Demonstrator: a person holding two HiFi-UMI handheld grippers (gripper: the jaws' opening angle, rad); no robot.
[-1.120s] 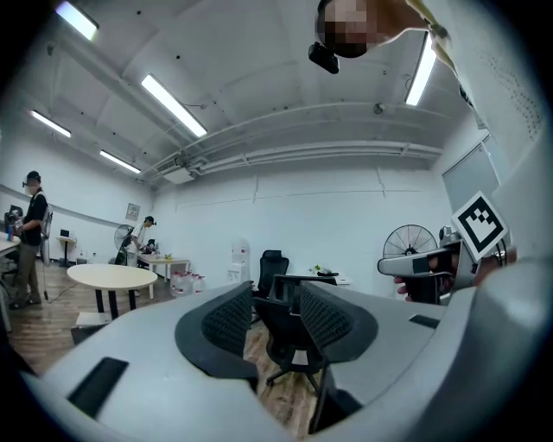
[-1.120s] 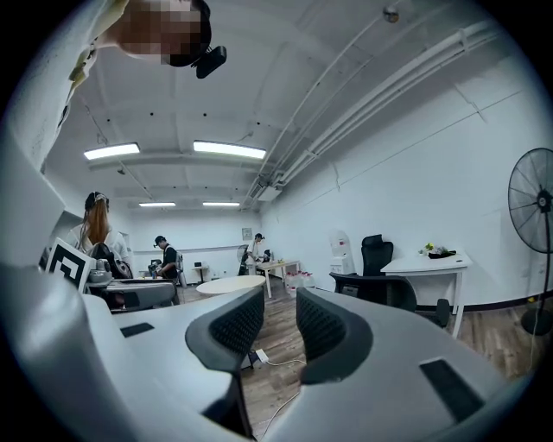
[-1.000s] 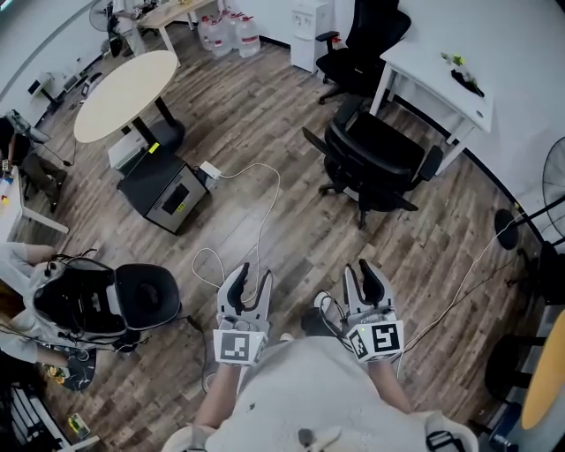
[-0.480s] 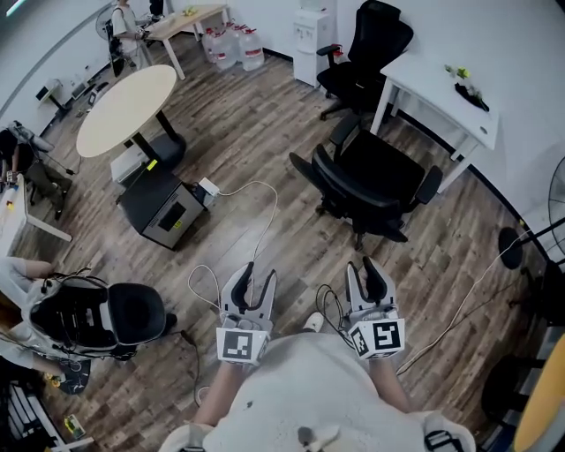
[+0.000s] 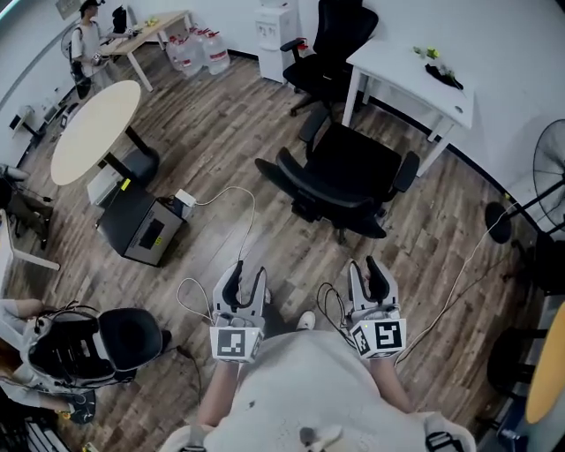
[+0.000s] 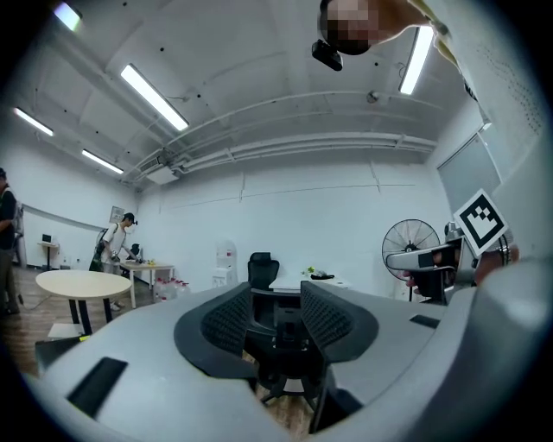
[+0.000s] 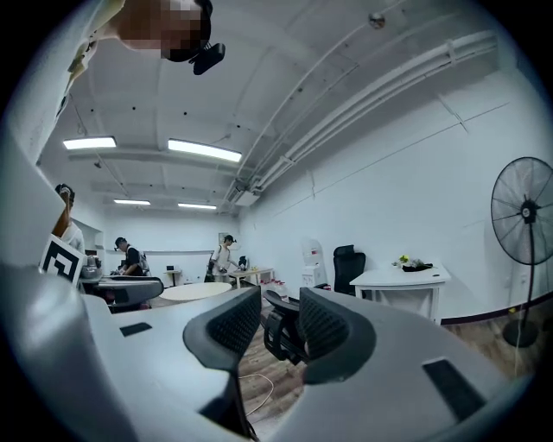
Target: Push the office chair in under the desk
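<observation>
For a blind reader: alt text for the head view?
A black office chair stands pulled out from a white desk. Nearer, the left tool and right tool are open, empty; the right's jaws have just been opening.

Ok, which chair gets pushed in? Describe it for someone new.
Find the white desk by the wall, upper right in the head view. The chair is the black one on the open floor in front of it, back towards the person. A second black chair stands farther off, at the desk's left end by the water dispenser.
</observation>
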